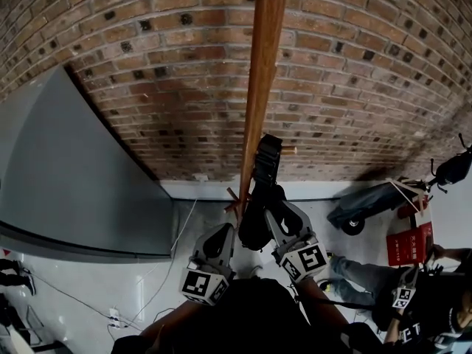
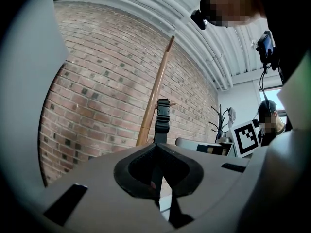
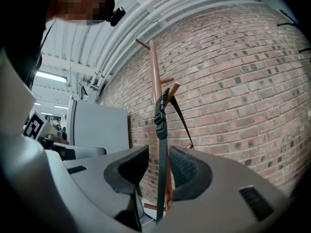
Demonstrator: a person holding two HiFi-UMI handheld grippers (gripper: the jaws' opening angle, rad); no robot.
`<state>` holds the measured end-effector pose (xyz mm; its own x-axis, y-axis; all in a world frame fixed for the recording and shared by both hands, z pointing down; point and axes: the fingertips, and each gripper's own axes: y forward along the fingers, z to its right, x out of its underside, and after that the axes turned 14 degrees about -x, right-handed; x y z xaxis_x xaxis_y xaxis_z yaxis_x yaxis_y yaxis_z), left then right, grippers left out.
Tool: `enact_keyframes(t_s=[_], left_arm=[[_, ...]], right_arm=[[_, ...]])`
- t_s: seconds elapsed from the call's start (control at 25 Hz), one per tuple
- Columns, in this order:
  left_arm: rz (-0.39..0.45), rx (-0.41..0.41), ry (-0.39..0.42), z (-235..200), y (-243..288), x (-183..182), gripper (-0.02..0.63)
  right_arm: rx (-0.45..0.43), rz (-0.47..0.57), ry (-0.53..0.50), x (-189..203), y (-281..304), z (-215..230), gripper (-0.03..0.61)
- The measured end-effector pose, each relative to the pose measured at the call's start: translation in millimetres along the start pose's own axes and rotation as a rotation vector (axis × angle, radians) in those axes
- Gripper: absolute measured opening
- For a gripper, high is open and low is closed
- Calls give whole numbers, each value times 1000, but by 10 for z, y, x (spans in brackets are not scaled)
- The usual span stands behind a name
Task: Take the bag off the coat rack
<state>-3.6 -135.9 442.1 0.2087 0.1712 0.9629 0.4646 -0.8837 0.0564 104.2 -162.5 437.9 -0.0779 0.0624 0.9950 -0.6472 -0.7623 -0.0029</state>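
A wooden coat rack [image 1: 262, 72] stands against the brick wall. From a peg of it hangs the black bag [image 1: 254, 223] by its strap [image 1: 267, 157]. My left gripper [image 1: 223, 234] sits just left of the bag; in the left gripper view its jaws [image 2: 155, 147] are closed together on the strap [image 2: 162, 118], which runs up to the pole [image 2: 153, 101]. My right gripper [image 1: 279, 211] is at the bag's right side. In the right gripper view it [image 3: 159, 152] is open, with the buckled strap [image 3: 161, 120] hanging in the gap between the pads, up to the peg [image 3: 173, 88].
A grey cabinet [image 1: 81, 175] stands close on the left. At the right are a wheeled cart [image 1: 365, 209], a red box [image 1: 411, 242] and a seated person [image 1: 435, 301]. Cables [image 1: 169, 264] lie on the pale floor.
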Motion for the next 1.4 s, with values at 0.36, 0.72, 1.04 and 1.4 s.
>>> enact_keyframes(t_s=[0.36, 0.72, 1.04, 1.4], left_arm=[[16, -28, -7, -90, 4, 1, 17], [29, -7, -29, -37, 32, 17, 16], [34, -26, -33, -150, 95, -77, 17], [60, -19, -24, -290, 170, -2, 17]], right_arm=[[-28, -4, 0, 0, 219, 121, 120], [-13, 0, -5, 17, 282, 220, 120], [-41, -11, -26, -18, 486, 258, 120], [-46, -15, -20, 7, 600, 286, 117]])
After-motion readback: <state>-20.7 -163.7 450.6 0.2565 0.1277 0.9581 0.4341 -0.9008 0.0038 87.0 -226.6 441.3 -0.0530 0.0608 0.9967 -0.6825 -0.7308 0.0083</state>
